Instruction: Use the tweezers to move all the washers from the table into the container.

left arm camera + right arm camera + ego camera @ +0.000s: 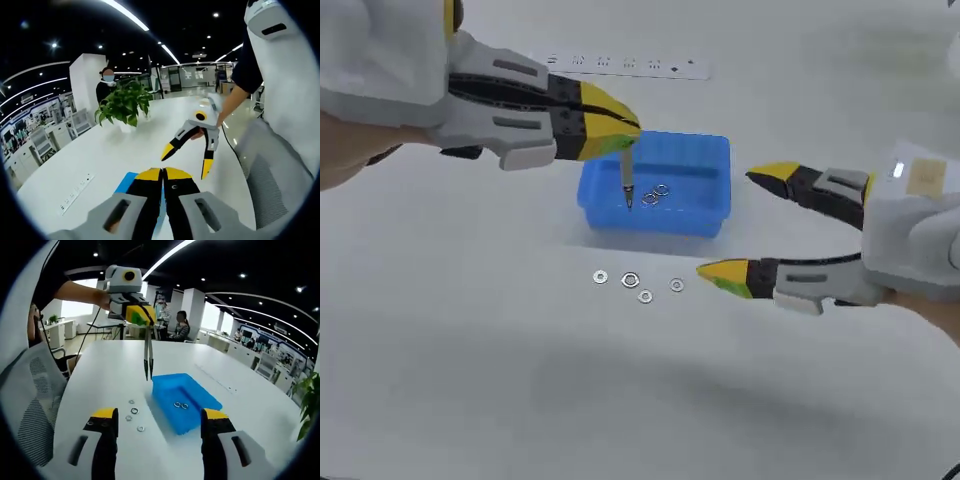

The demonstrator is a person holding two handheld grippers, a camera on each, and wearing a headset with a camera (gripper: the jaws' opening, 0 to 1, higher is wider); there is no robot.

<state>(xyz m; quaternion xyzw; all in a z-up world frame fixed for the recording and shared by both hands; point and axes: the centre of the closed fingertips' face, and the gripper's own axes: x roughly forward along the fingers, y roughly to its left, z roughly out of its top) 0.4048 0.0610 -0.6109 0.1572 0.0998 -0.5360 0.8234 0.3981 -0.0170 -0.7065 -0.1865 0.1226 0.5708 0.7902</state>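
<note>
The left gripper (pixel 625 130) is seen clamped on the tweezers (pixel 627 180), whose tips are drawn together over the blue container (pixel 705 215) where two washers (pixel 655 193) are held, while four more washers (pixel 630 281) are spread on the table (pixel 470 350) in front, and the right gripper (pixel 725 222) is held with jaws apart.

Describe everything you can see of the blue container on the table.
The blue container is a shallow, open-topped rectangular tray, plastic by its look, with low walls. It sits flat on the white table. At least two washers lie on its floor. The tweezers, held by the left gripper, point down over one end; I cannot tell if they touch it.
</note>
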